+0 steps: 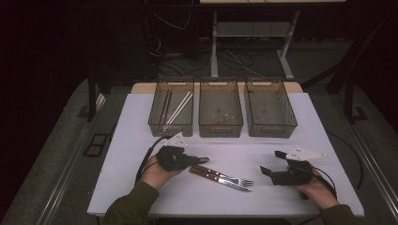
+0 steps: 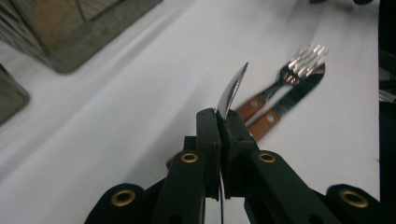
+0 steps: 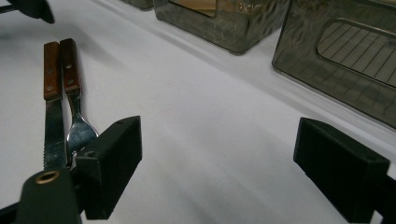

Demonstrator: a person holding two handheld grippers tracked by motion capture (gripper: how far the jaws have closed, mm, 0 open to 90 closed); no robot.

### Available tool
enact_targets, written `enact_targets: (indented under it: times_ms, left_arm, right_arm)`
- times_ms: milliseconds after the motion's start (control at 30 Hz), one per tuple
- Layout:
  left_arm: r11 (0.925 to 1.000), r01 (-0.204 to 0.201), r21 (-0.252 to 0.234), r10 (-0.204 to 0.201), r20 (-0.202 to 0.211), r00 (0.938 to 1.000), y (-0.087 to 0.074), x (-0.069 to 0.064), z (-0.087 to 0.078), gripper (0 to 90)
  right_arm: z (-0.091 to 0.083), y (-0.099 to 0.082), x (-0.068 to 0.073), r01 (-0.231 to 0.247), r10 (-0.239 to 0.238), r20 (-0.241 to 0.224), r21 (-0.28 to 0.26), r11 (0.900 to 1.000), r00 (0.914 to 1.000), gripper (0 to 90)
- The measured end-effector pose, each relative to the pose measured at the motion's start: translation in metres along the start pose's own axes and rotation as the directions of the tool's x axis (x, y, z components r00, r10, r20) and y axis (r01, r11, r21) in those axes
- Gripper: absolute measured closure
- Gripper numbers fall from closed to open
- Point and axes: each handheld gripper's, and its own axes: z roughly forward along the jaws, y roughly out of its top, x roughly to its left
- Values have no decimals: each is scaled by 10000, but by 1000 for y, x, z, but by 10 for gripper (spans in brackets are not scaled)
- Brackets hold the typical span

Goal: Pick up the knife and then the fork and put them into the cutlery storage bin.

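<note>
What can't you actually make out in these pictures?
- Left gripper view: the left claw pinches a shiny metal strip. The claw hides its other end, so which utensil it is stays unclear.
- Right gripper view: the right claw covers the fork tines.
- High view: the specks in the middle bin are too small to name.

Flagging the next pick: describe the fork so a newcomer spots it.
On the white table, in front of the three bins, two wooden-handled utensils lie side by side. The fork ends in tines; the knife beside it has a flat blade.
</note>
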Motion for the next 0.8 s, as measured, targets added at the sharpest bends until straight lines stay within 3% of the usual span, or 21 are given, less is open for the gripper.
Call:
enact_targets:
  times_ms: [300, 567, 800]
  left_arm:
    - [9991, 47, -412, -50, -57, 10000, 40, 14, 10, 874]
    - [9979, 162, -630, -169, -101, 9998, 88, 39, 19, 873]
    - [9926, 456, -1123, -480, -182, 9987, 131, 61, 29, 873]
  right_arm:
    - [-1, 1, -2, -2, 2, 23, -157, 9999, 10000, 154]
    - [0, 0, -2, -88, 89, 50, -189, 9998, 9999, 155]
    - [-1, 1, -2, -155, 155, -5, -301, 9994, 9999, 154]
